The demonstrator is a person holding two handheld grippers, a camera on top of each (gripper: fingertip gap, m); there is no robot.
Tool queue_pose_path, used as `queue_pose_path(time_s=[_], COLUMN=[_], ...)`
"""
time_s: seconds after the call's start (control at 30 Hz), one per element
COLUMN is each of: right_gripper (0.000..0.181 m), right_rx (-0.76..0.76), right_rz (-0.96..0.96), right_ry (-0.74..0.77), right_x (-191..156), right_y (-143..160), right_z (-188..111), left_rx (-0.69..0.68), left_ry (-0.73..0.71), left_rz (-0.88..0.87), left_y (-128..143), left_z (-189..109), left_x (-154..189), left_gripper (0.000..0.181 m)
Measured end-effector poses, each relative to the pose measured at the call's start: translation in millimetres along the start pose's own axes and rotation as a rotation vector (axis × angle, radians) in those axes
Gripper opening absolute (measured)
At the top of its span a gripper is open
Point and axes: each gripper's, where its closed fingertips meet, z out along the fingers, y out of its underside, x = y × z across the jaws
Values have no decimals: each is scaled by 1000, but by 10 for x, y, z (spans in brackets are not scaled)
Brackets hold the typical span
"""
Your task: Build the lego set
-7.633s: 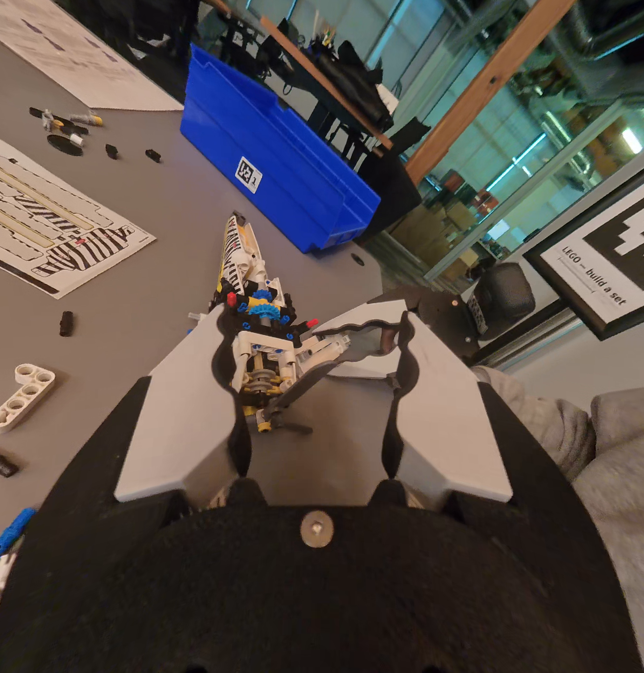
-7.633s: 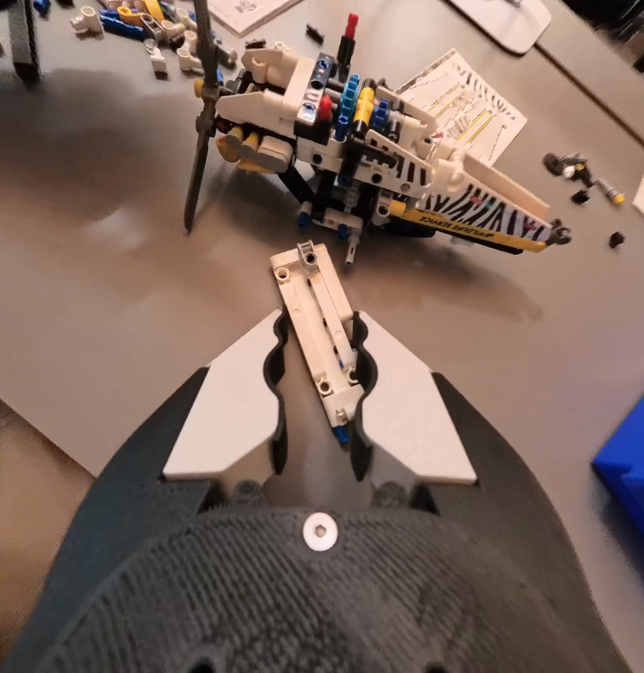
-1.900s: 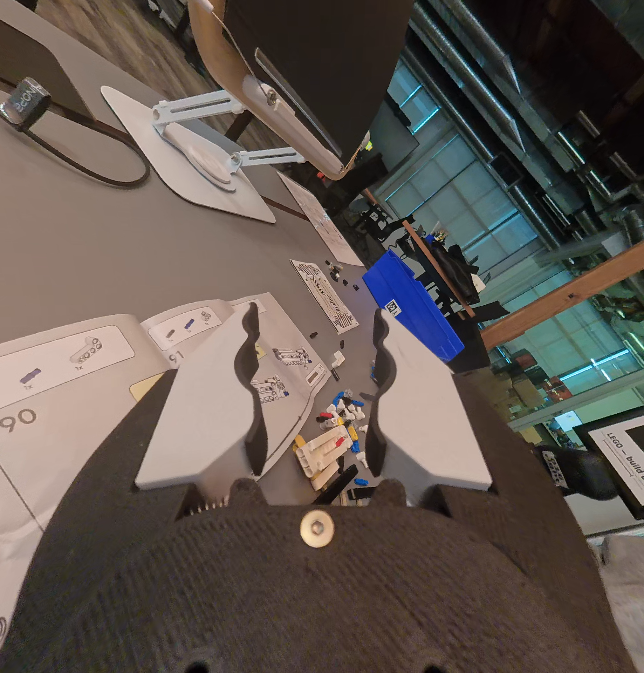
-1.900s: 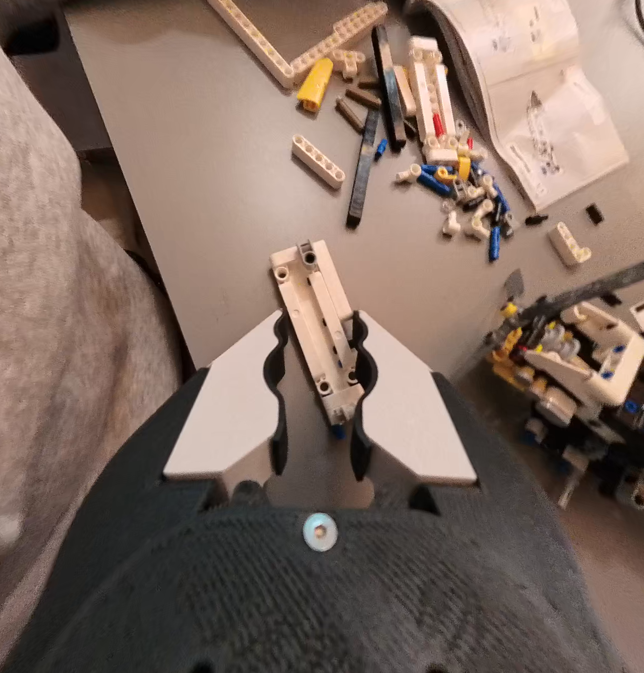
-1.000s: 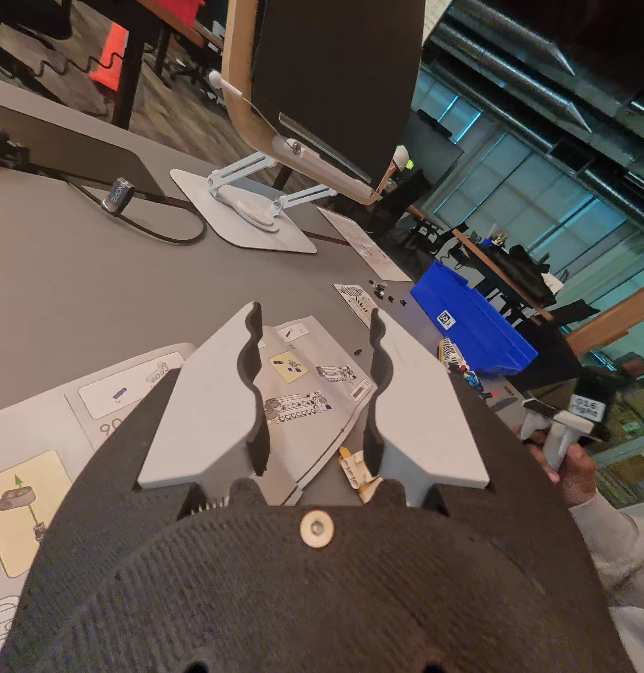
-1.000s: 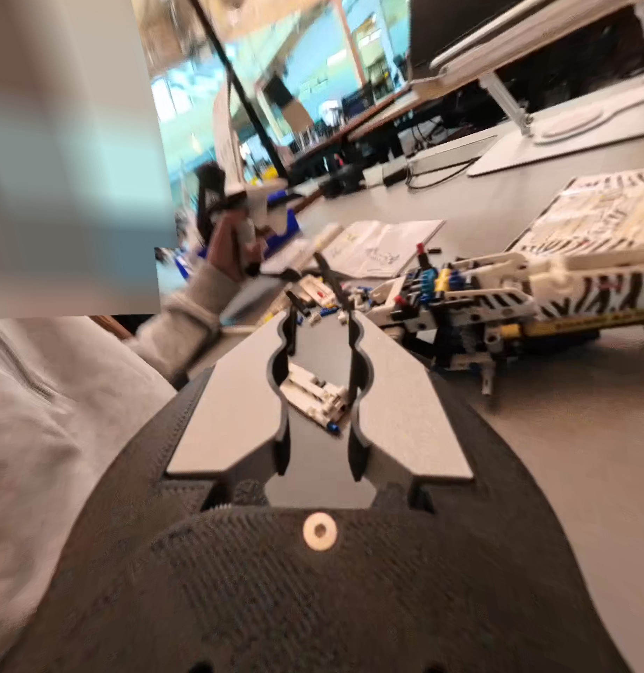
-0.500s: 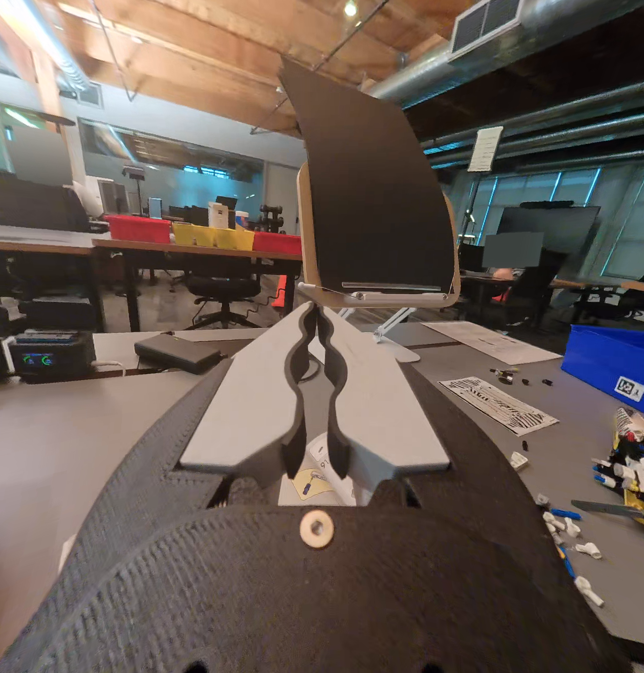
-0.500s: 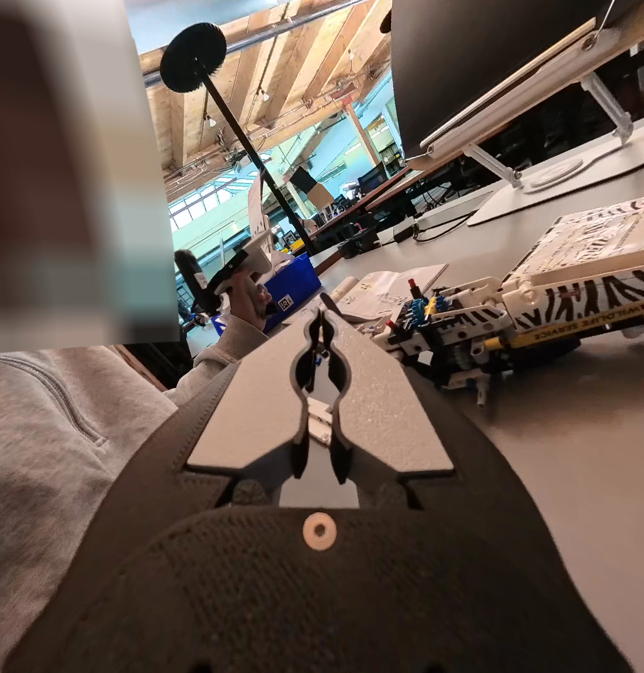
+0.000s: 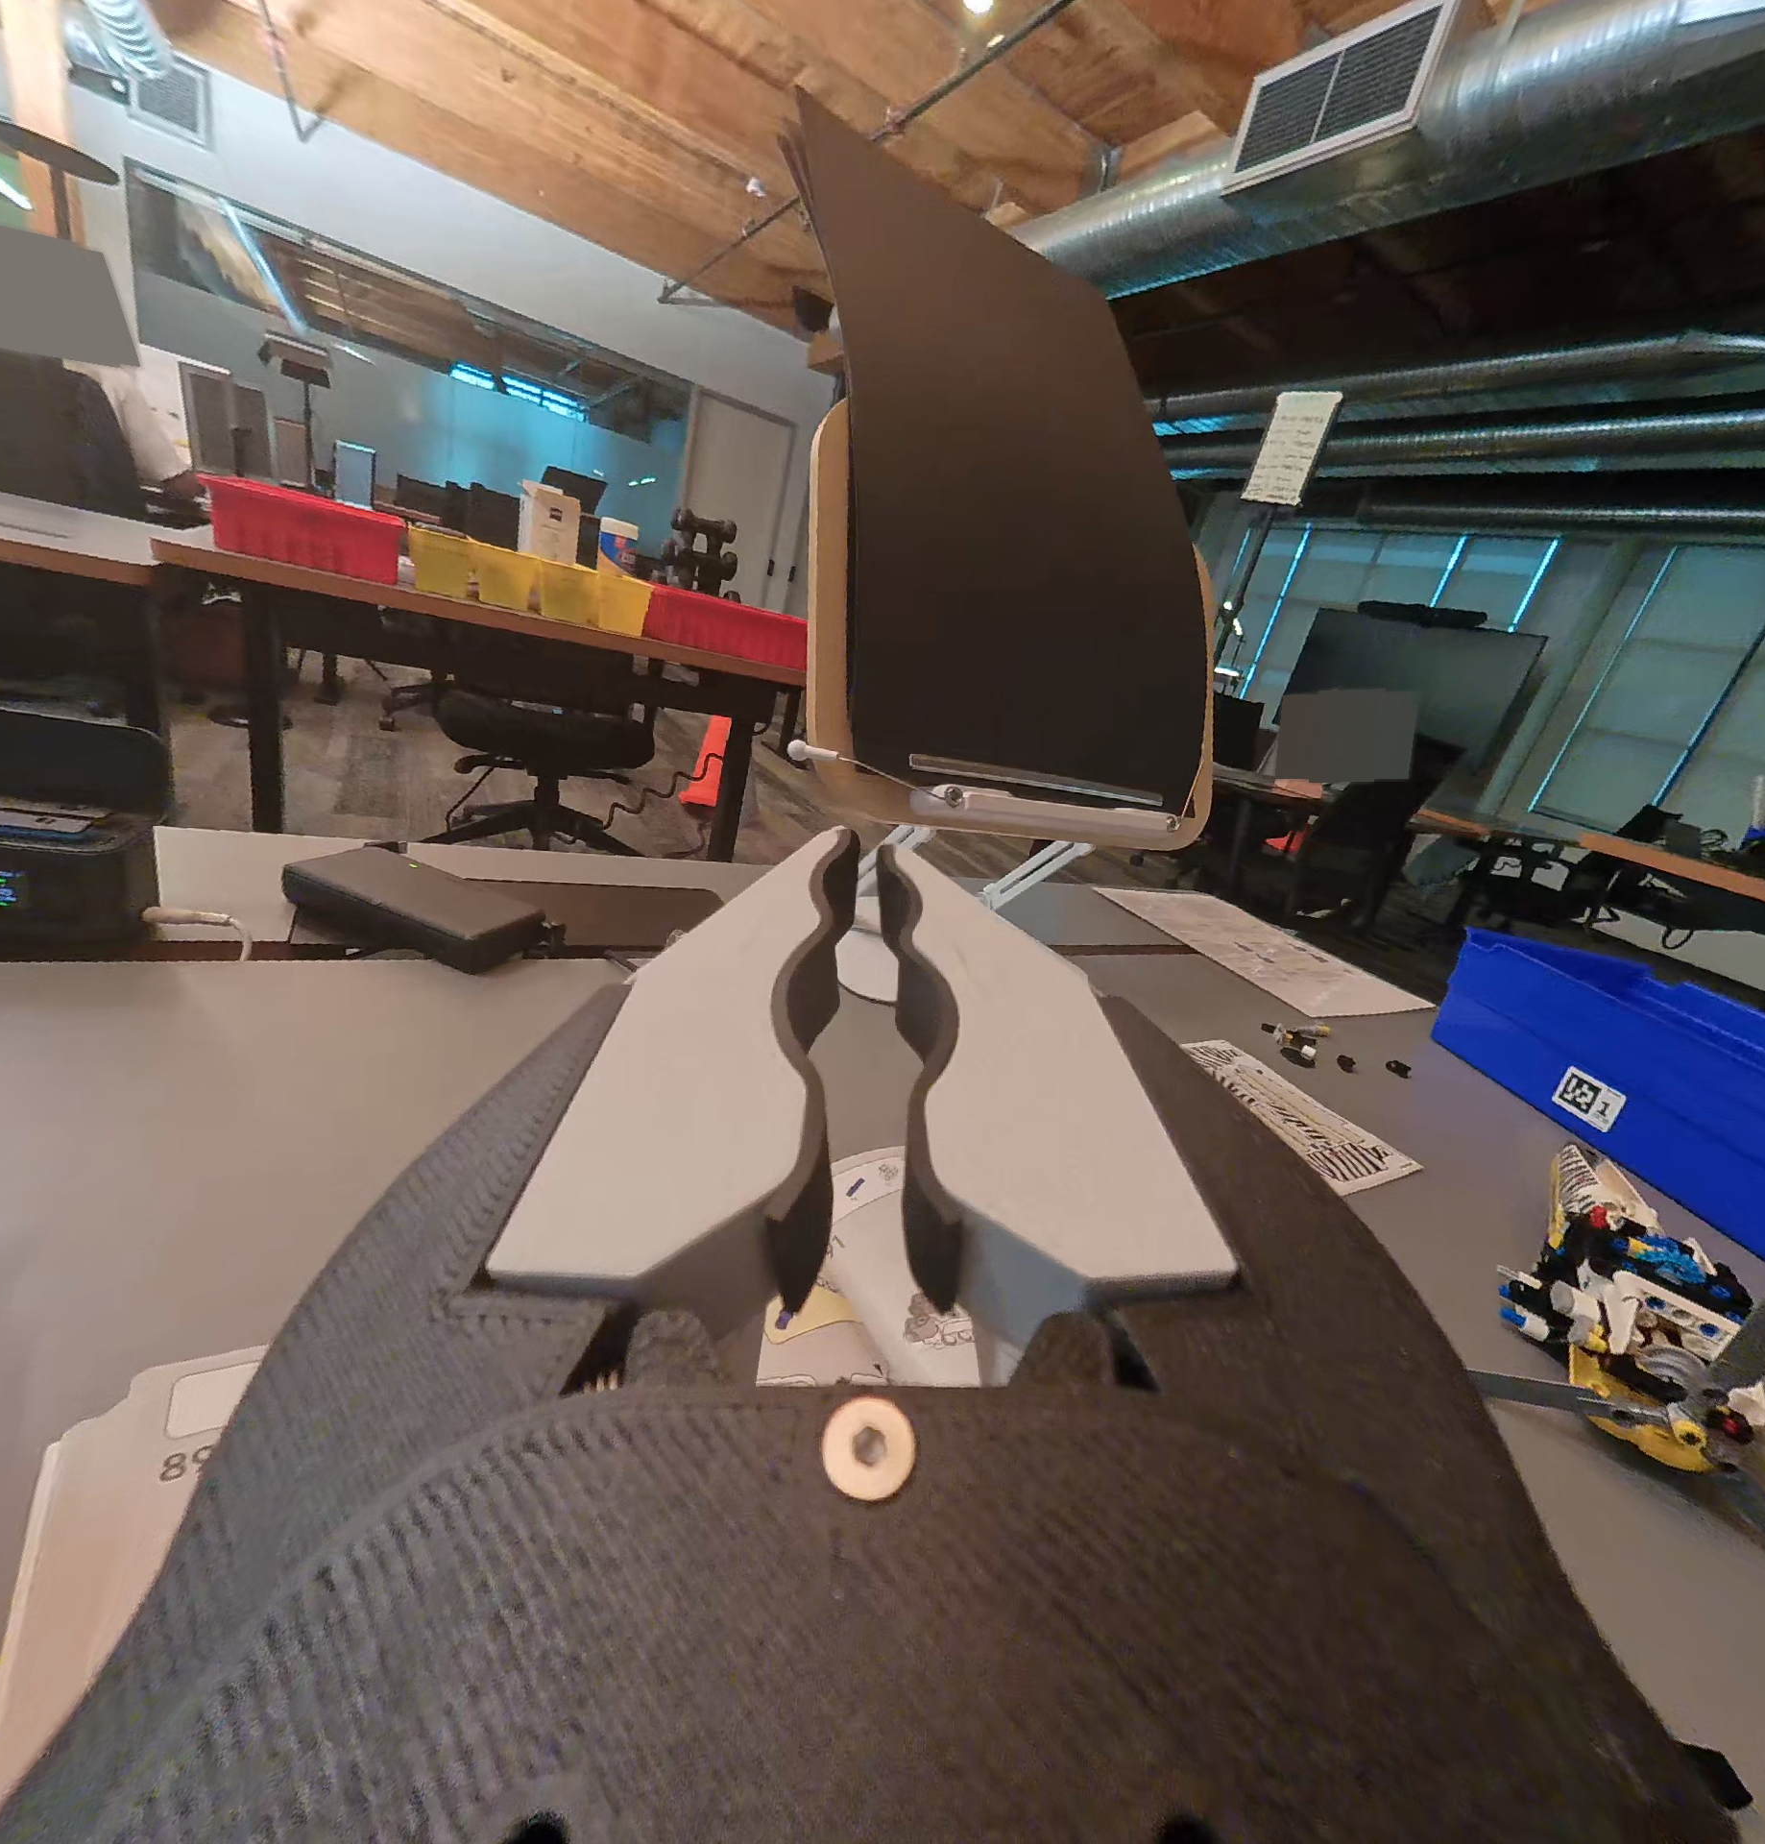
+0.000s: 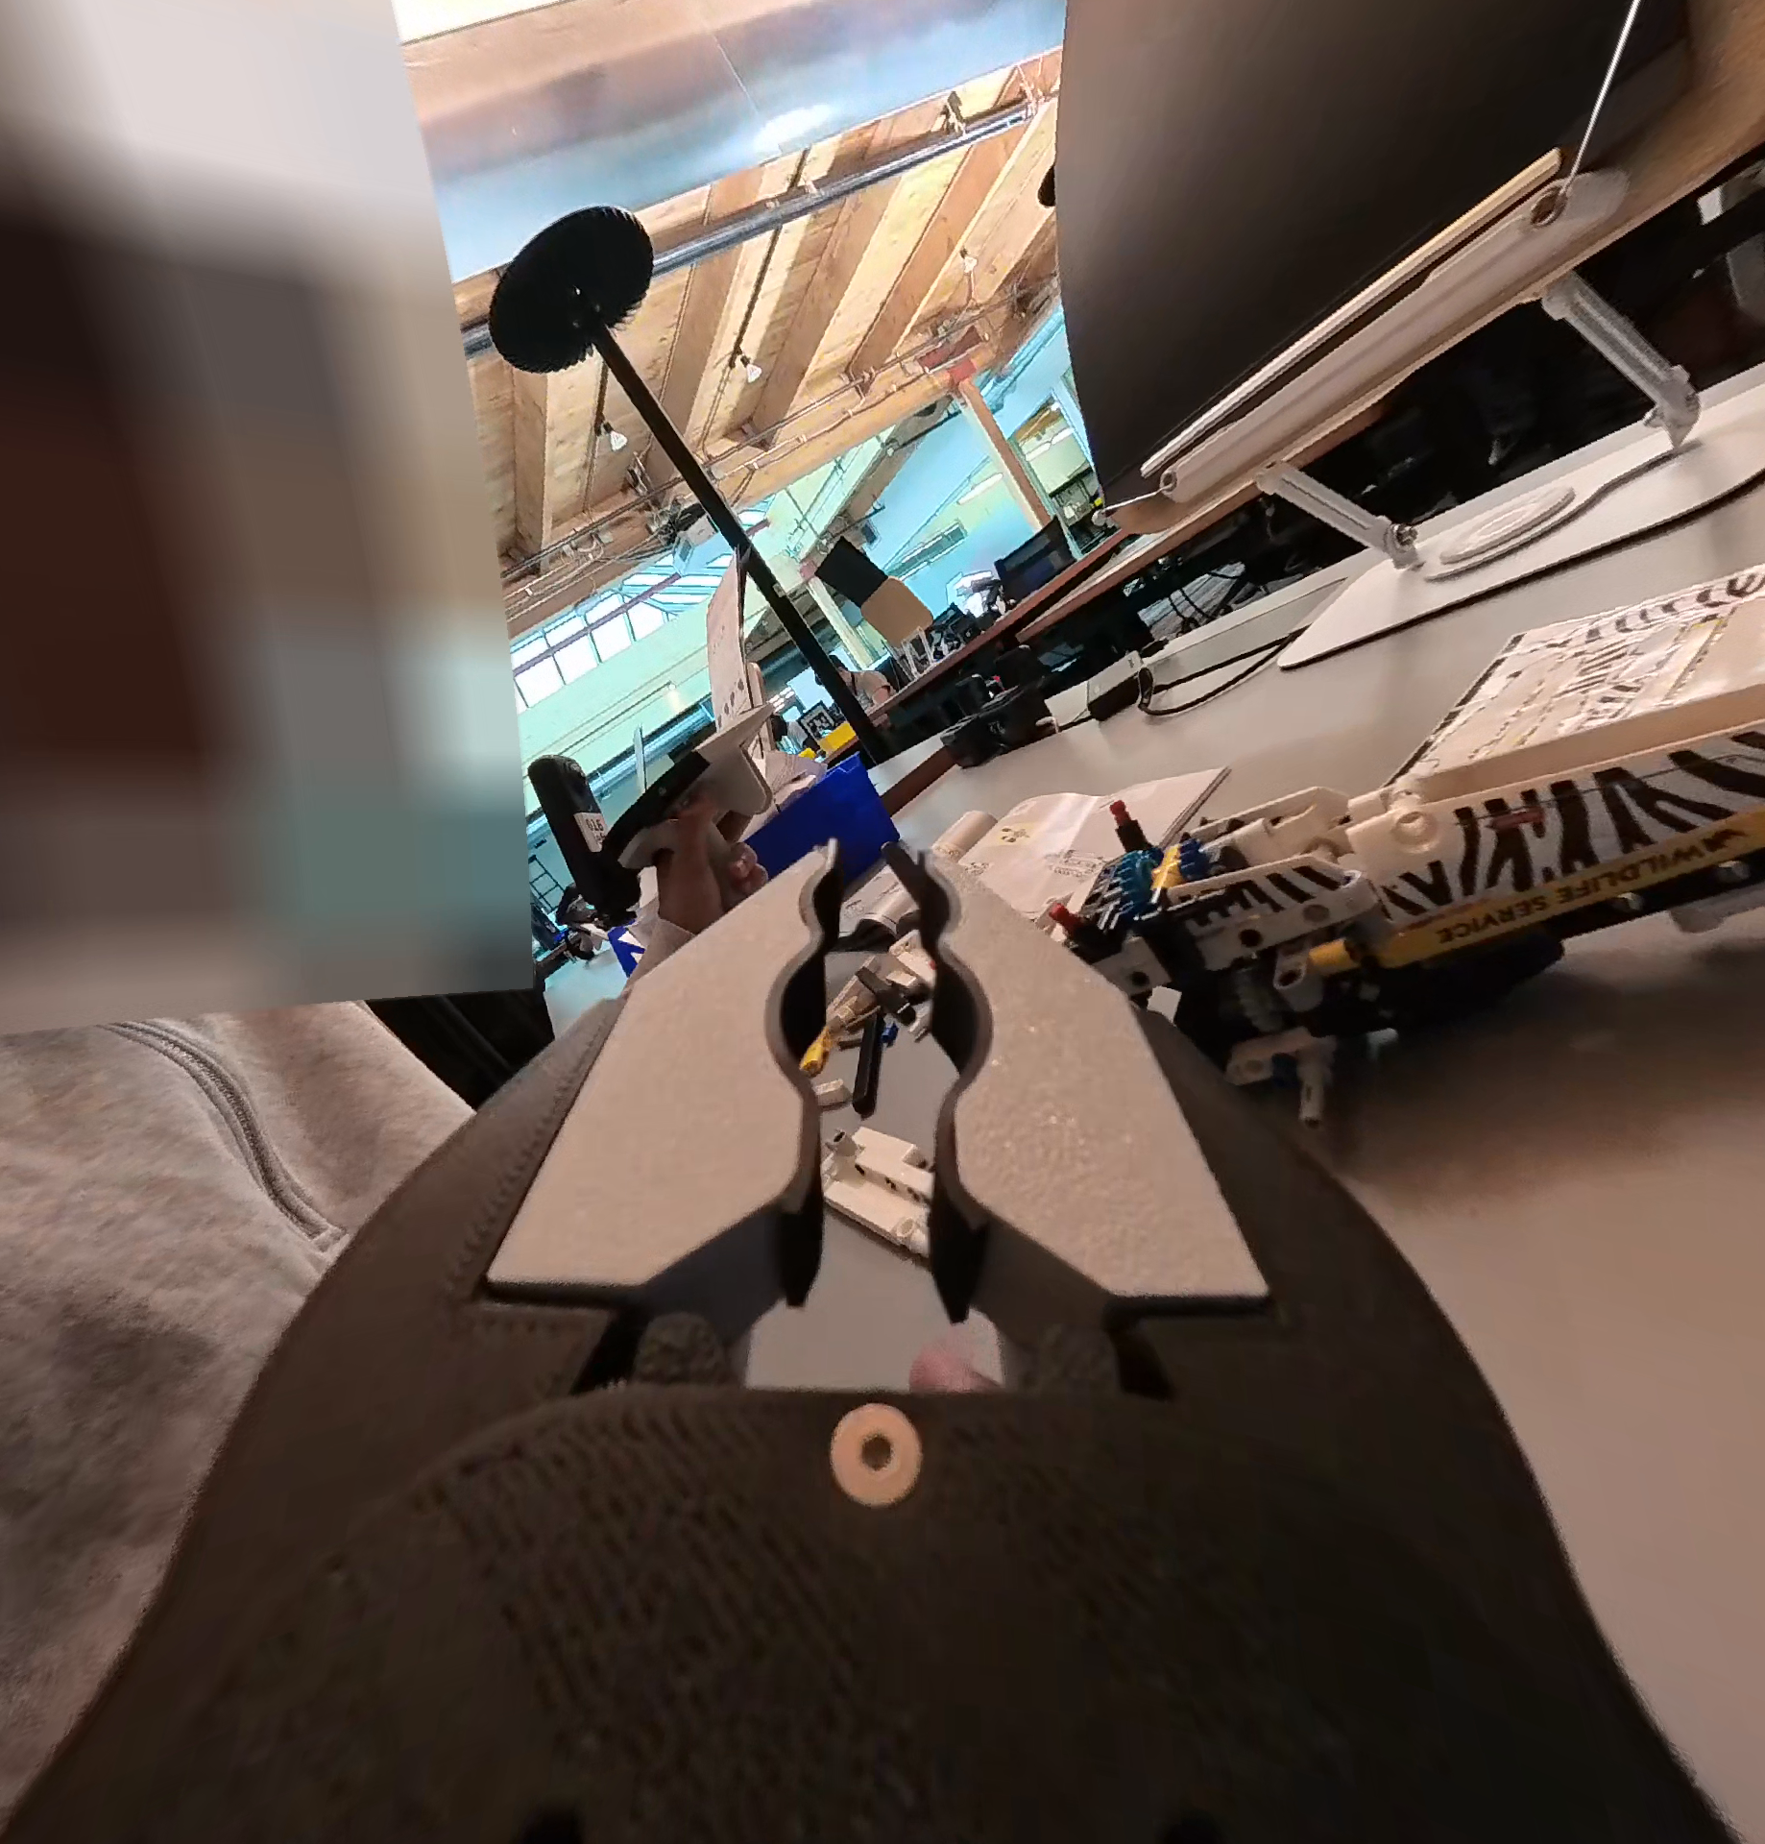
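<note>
From the left wrist view, the left hand-held gripper [image 9: 859,878] was raised and level above the grey surface [image 9: 260,1098], its two fingers drawn nearly together with only a thin gap and nothing between them. An open instruction booklet [image 9: 859,1287] lay on the surface under it. Off to the right sat the half-built lego plane [image 9: 1637,1307], striped like a zebra, its grey propeller toward the camera. A blue bin [image 9: 1637,1068] stood just behind it, and a sticker sheet [image 9: 1298,1118] lay near the bin.

From the right wrist view, the right hand-held gripper [image 10: 864,863] also had its fingers close together at the tips and empty. A white lego panel [image 10: 879,1187] lay flat on the surface beneath them, apart from the fingers. Loose lego pieces [image 10: 859,1008] were scattered just beyond. The plane stretched along the right side. Farther off, a hand [image 10: 704,863] held up the left gripper.
</note>
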Motion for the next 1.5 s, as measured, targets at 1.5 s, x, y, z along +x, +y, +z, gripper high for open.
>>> queue_pose_path(time_s=[1.5], right_gripper=[19], right_rx=[67], right_rz=[13], right_ry=[84], right_x=[142], right_y=[-95], right_z=[-39], left_rx=[103], left_ry=[-94], left_rz=[-93], left_y=[-111], left_z=[-73], left_x=[-225], left_gripper=[39])
